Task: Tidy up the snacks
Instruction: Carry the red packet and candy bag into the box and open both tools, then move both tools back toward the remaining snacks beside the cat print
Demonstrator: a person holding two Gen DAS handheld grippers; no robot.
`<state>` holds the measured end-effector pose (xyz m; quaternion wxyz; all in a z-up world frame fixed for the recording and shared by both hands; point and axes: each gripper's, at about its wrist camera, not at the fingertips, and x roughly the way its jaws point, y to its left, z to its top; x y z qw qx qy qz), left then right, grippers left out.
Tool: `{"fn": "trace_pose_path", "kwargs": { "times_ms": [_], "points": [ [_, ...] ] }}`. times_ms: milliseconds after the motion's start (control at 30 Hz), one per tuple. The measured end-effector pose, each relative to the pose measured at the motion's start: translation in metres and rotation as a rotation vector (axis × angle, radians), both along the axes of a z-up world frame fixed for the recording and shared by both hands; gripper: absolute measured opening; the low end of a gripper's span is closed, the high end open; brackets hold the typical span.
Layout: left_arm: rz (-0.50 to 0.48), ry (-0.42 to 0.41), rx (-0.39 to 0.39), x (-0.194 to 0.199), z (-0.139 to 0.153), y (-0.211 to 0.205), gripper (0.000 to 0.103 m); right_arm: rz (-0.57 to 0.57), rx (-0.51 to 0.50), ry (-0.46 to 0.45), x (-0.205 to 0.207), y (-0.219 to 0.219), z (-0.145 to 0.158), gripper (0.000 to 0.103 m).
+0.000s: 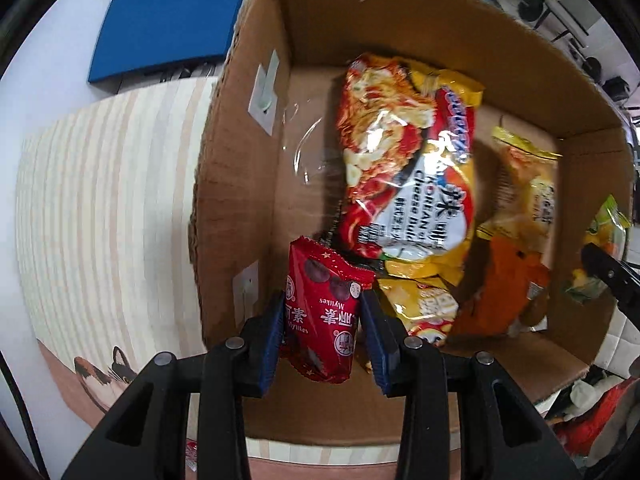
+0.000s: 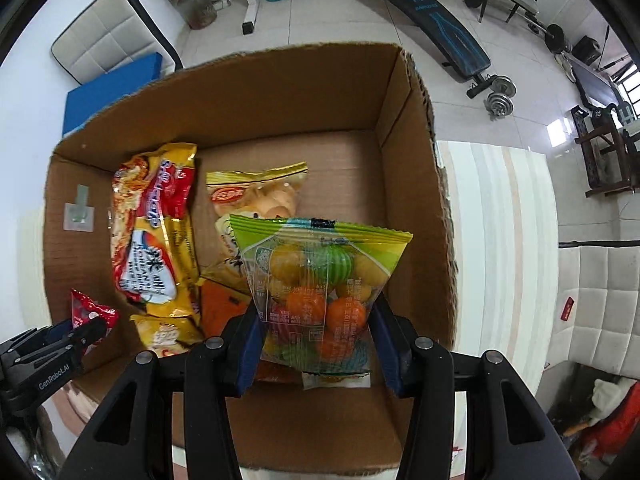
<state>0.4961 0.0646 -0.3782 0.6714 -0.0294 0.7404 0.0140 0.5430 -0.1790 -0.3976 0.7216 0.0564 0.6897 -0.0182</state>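
Red packet [image 1: 320,320]: lower centre of the left wrist view, pinched between the blue pads of the left gripper [image 1: 323,334], hanging over the near left corner of the cardboard box [image 1: 400,32]; seen again at lower left of the right wrist view.
Left gripper: fingers pressed onto both sides of the red packet, pointing down into the box.
Candy bag [image 2: 320,292]: clear bag with green top and round orange, yellow and green sweets, centre of the right wrist view, clamped between the blue pads of the right gripper [image 2: 316,344]; at the right edge of the left wrist view.
Right gripper: fingers pinching the lower sides of the candy bag, held above the box.
Noodle packet [image 1: 408,168]: large red and yellow, lying lengthwise on the box floor, centre of the left wrist view.
Yellow snack bag [image 2: 256,196]: on the box floor beside the noodle packet, partly hidden behind the candy bag.
Orange packet [image 1: 504,288]: on the box floor, lower right of the noodle packet.
Small yellow packet [image 1: 420,308]: just beside the red packet, under the noodle packet's near end.
Box: open top, standing on a pale striped tabletop [image 1: 100,200].
Blue pad [image 1: 172,24]: upper left, beyond the table.
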Motion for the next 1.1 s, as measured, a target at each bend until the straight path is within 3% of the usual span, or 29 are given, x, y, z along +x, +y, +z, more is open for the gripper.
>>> {"fn": "trace_pose_path", "kwargs": {
  "times_ms": [133,167,200,300,367,433,633,733,933,1100],
  "points": [
    [0.014,0.019,-0.012,0.003,-0.006,0.004,0.036,-0.009,-0.005,0.022,0.002,-0.003,-0.005,0.056],
    [0.019,0.022,-0.015,0.004,-0.007,0.004,0.038,-0.009,-0.003,0.020,0.002,-0.003,-0.004,0.065],
    [0.028,0.024,-0.025,0.005,-0.006,0.006,0.045,-0.007,0.005,0.022,0.002,-0.003,-0.003,0.077],
    [0.021,-0.001,-0.052,0.009,0.001,0.006,0.077,0.002,0.009,0.022,0.000,-0.002,0.002,0.083],
    [0.013,-0.023,-0.061,0.010,0.007,0.004,0.079,0.008,0.011,0.021,-0.004,-0.001,0.007,0.091],
    [-0.002,-0.052,-0.043,0.009,0.015,0.002,0.090,0.011,0.012,0.011,-0.008,0.002,0.014,0.092],
    [-0.002,-0.133,-0.106,-0.003,0.048,-0.005,0.091,0.025,0.028,-0.066,-0.027,0.011,0.038,0.096],
    [-0.014,-0.230,-0.087,-0.013,0.078,-0.010,0.091,0.050,0.010,-0.129,-0.041,0.018,0.058,0.096],
    [-0.019,-0.427,-0.043,-0.045,0.132,-0.013,0.091,0.079,0.083,-0.207,-0.084,0.037,0.099,0.096],
    [0.021,-0.480,-0.034,-0.099,0.155,0.007,0.090,0.110,0.153,-0.240,-0.138,0.063,0.117,0.096]
  ]
}}
